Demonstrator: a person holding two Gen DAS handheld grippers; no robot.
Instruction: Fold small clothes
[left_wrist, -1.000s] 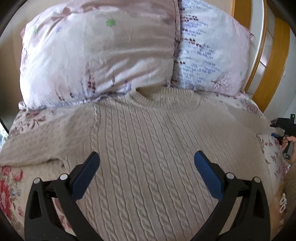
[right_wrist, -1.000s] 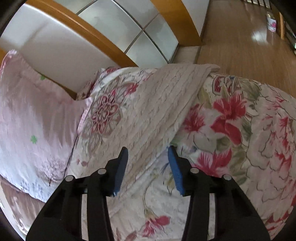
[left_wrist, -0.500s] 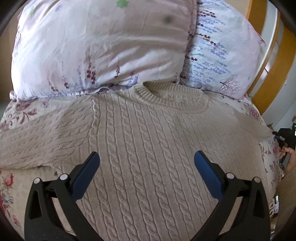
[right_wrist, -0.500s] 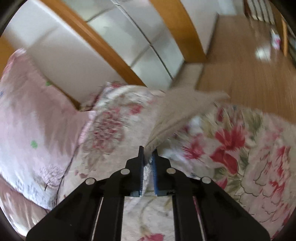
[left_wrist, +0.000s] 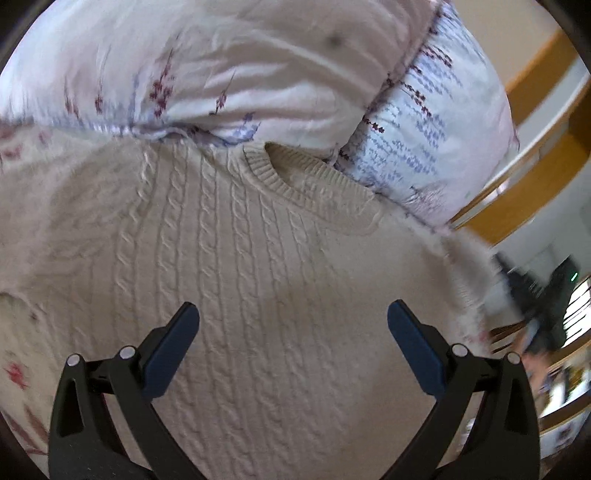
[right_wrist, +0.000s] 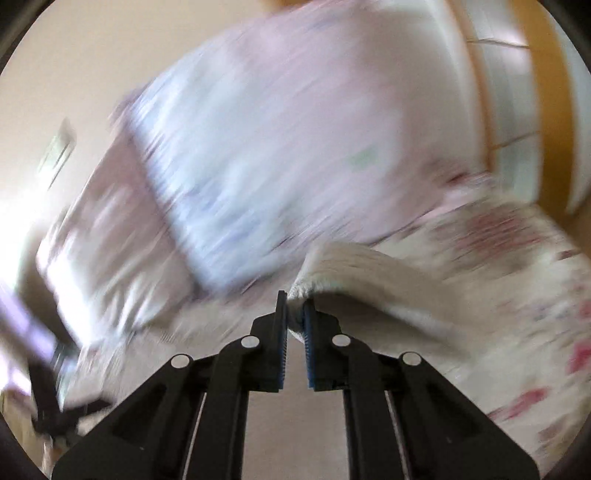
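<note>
Motion blur smears the pillows (right_wrist: 258, 147) at upper centre, yet the right gripper (right_wrist: 294, 314) is clamped on the cable-knit sweater's sleeve (right_wrist: 354, 273), while the left gripper (left_wrist: 293, 325) gapes wide over the sweater's (left_wrist: 258, 277) chest.

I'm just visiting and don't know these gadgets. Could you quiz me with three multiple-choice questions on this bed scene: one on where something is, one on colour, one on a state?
1. Where does the sweater's collar lie?
A. against the pillows
B. on the floor
C. under the left gripper

2. What colour is the sweater?
A. red
B. cream
C. black

3. How is the right gripper?
A. wide open
B. shut on nothing
C. shut on the sleeve

Answers: 1 A, the collar meets the pillows' lower edge. 2 B, the cable knit is pale cream. 3 C, sleeve fabric is pinched between its pads.
</note>
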